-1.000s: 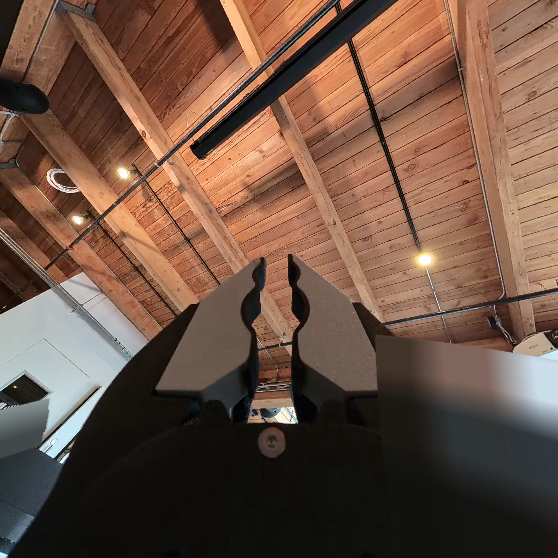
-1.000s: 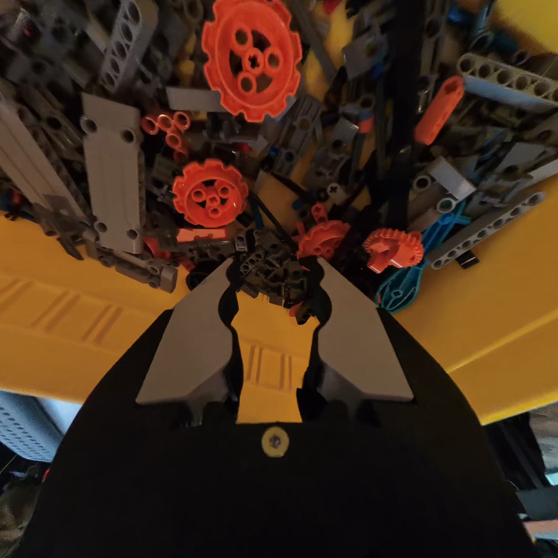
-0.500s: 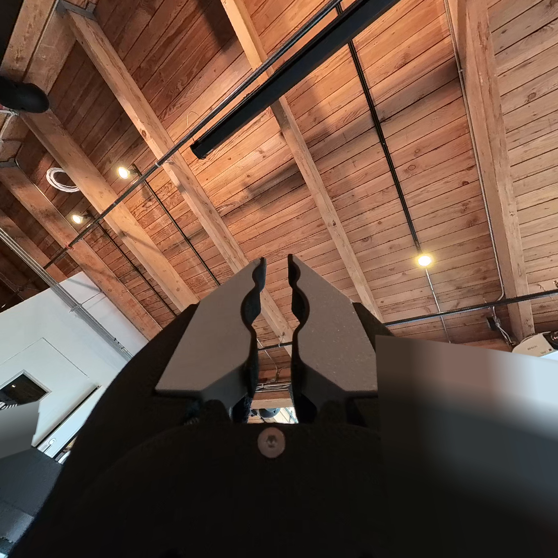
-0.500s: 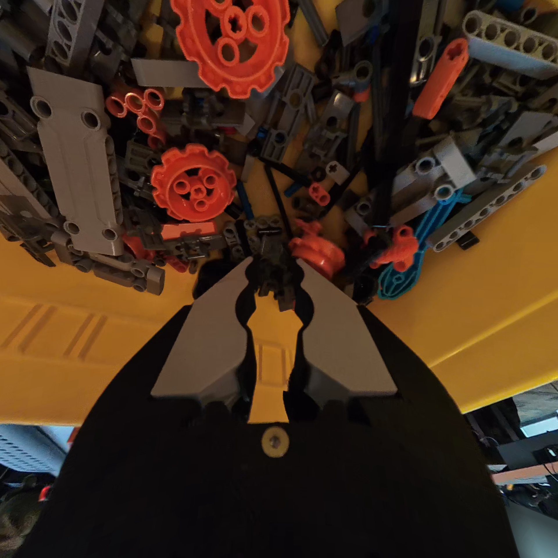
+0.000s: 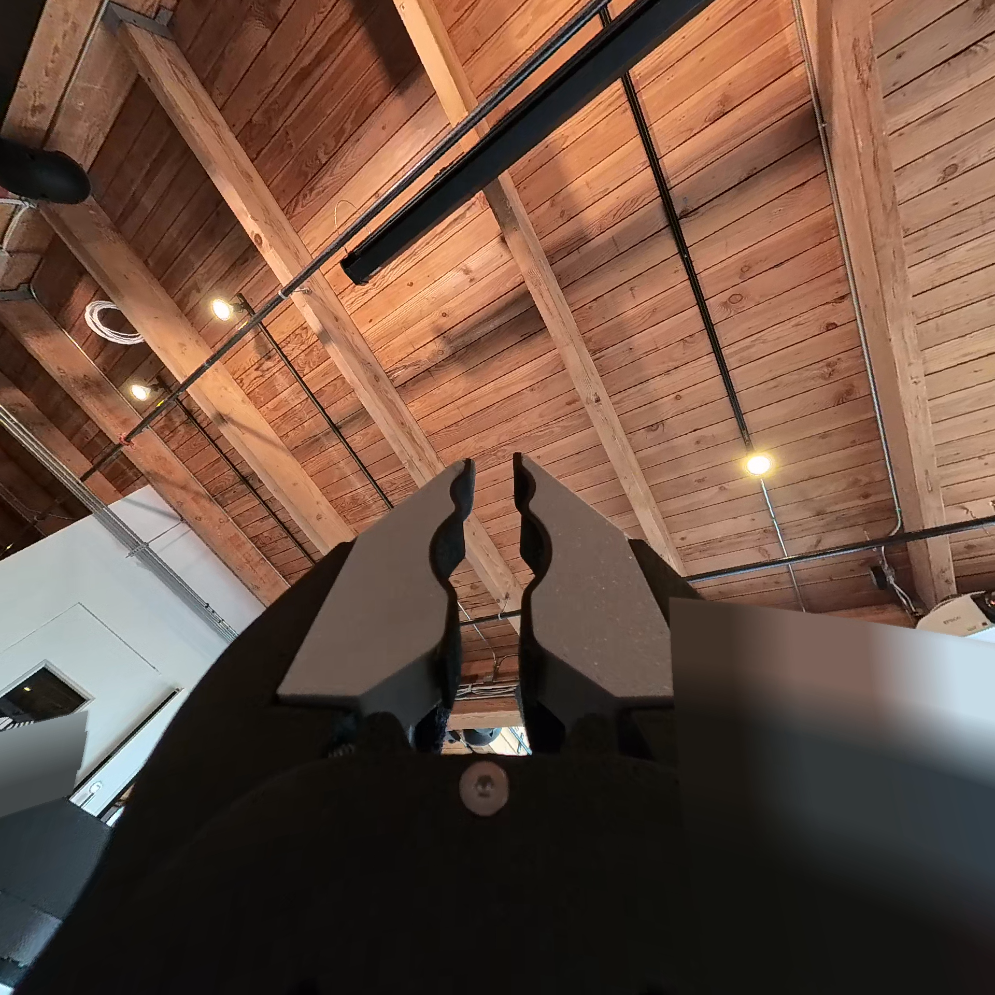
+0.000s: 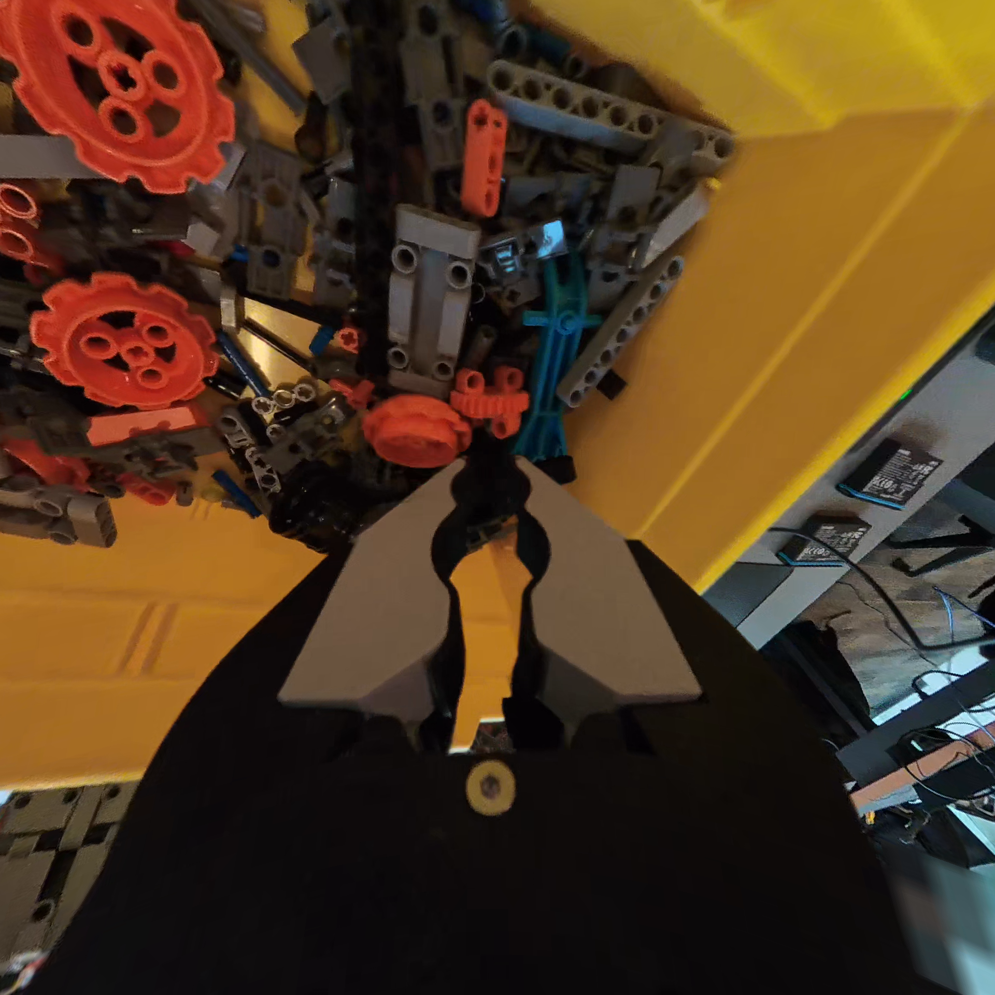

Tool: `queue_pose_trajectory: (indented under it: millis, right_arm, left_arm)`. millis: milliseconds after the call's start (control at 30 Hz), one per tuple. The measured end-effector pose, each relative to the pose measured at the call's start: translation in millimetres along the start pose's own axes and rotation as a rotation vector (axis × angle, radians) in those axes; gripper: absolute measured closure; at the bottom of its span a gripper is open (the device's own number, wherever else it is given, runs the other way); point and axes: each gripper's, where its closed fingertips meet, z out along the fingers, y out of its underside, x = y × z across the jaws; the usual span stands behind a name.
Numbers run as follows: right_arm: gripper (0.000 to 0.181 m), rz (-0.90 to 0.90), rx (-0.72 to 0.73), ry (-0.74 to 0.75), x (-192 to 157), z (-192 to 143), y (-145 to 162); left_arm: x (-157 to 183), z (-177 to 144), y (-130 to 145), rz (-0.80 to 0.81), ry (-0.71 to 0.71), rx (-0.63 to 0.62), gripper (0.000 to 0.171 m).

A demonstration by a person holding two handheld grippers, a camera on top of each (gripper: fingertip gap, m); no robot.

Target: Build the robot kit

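Note:
My right gripper is shut on a small dark grey toy building piece, held at the near edge of a pile of such parts in a yellow bin. Just beyond the tips lie an orange round part, a small orange gear and a teal part. Two large orange gears lie to the left. My left gripper points up at a wooden ceiling, far from the bin. Its jaws stand a narrow gap apart with nothing between them.
Grey holed beams and a grey panel crowd the pile. Right of the bin, a white desk carries black packs and cables. In the left wrist view there are ceiling beams, a black rail, lamps and a white wall. The gap from one gripper's tips to the other's is roughly 55 centimetres.
My right gripper closed on the dark piece in the pile, then drew back and swung right with it. The left gripper has not moved.

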Motion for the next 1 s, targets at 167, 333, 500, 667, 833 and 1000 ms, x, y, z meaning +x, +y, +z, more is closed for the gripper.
queue_pose_trajectory:
  millis: [167, 333, 500, 667, 833, 1000]
  right_arm:
    - [0.154, -0.012, 0.075, -0.110, -25.1, -22.3, -7.7]
    - [0.126, -0.052, -0.024, -0.311, -81.4, -13.7, 3.2]
    - [0.134, -0.119, -0.135, -0.143, -71.7, 9.8, 10.2]
    - [0.166, -0.154, -0.158, -0.070, -63.3, 11.0, 10.5]
    - [0.166, -0.097, -0.163, 0.003, -34.3, 9.3, 15.9]
    - [0.164, -0.011, -0.152, -0.066, -32.3, 6.5, 18.2]
  left_arm:
    - [0.3, 0.1, -0.1, 0.002, 0.001, 0.001, 0.160]
    - [1.6, 0.6, 1.6, 0.001, 0.004, -0.004, 0.160]
    - [1.1, 0.3, 0.5, 0.007, 0.001, -0.001, 0.160]
    - [-0.6, 0.5, 0.7, -0.003, 0.000, -0.003, 0.160]
    - [1.4, -0.5, -2.4, 0.006, 0.002, 0.006, 0.160]
    - [-0.4, 0.0, -1.4, -0.002, 0.000, 0.003, 0.160]
